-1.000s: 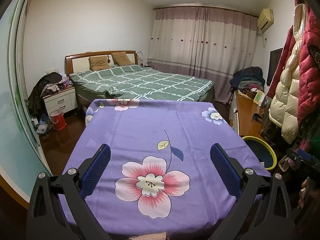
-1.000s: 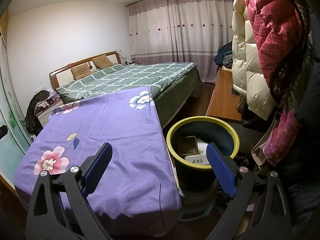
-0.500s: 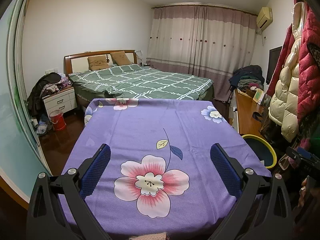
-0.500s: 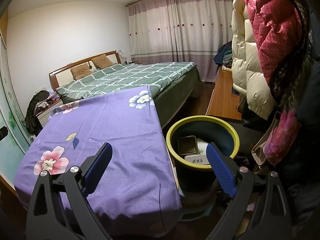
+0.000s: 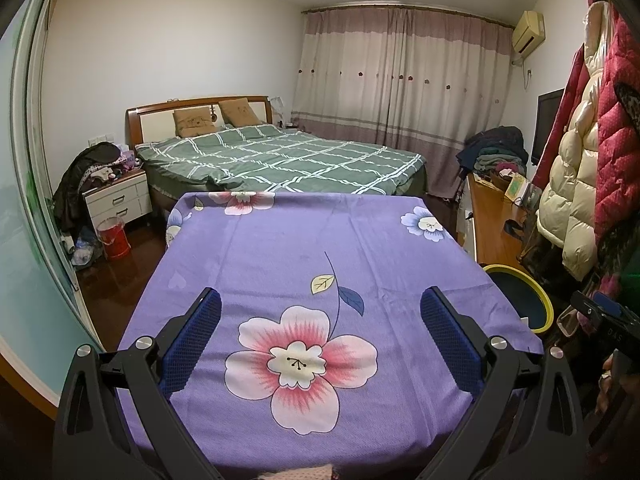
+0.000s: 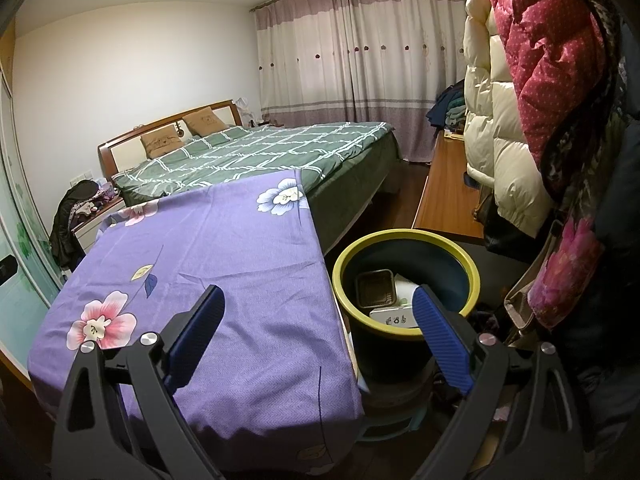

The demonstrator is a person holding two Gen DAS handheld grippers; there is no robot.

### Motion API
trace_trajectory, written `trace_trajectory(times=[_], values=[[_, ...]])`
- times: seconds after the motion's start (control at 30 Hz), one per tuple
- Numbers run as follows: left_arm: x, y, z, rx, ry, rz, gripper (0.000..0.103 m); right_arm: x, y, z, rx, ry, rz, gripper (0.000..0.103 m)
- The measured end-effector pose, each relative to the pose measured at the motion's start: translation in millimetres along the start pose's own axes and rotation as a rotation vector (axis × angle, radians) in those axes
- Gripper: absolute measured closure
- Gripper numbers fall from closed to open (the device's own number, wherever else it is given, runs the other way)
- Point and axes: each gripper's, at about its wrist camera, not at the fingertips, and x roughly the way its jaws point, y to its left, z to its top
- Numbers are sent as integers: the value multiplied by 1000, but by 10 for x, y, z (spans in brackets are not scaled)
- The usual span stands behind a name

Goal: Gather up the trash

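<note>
A dark bin with a yellow rim (image 6: pixel 408 240) stands at the right side of a table under a purple flowered cloth (image 6: pixel 224 248). Inside it lie a brown plastic tray (image 6: pixel 374 288) and a white carton (image 6: pixel 394 316). My right gripper (image 6: pixel 318 340) is open and empty, hovering over the table's right edge beside the bin. My left gripper (image 5: pixel 320 340) is open and empty above the purple cloth (image 5: pixel 304 248), over its big pink flower. The bin's rim (image 5: pixel 516 276) shows at the right in the left wrist view. No loose trash shows on the cloth.
A bed with a green checked cover (image 5: pixel 280 160) stands behind the table. Puffy coats (image 6: pixel 520 100) hang close on the right above a wooden bench (image 6: pixel 448 200). A white nightstand (image 5: pixel 116 196) and red bucket (image 5: pixel 114 238) sit at far left.
The left wrist view has drifted slightly to the right over the cloth. Both grippers stay open and the right gripper has hardly moved.
</note>
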Motion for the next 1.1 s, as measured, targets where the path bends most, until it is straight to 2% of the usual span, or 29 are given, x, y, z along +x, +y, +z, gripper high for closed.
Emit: trace_trajectory(times=[1.1], values=[[48,-5,-48,0,13,-7,5,35,34,-37,0,6,0,13]])
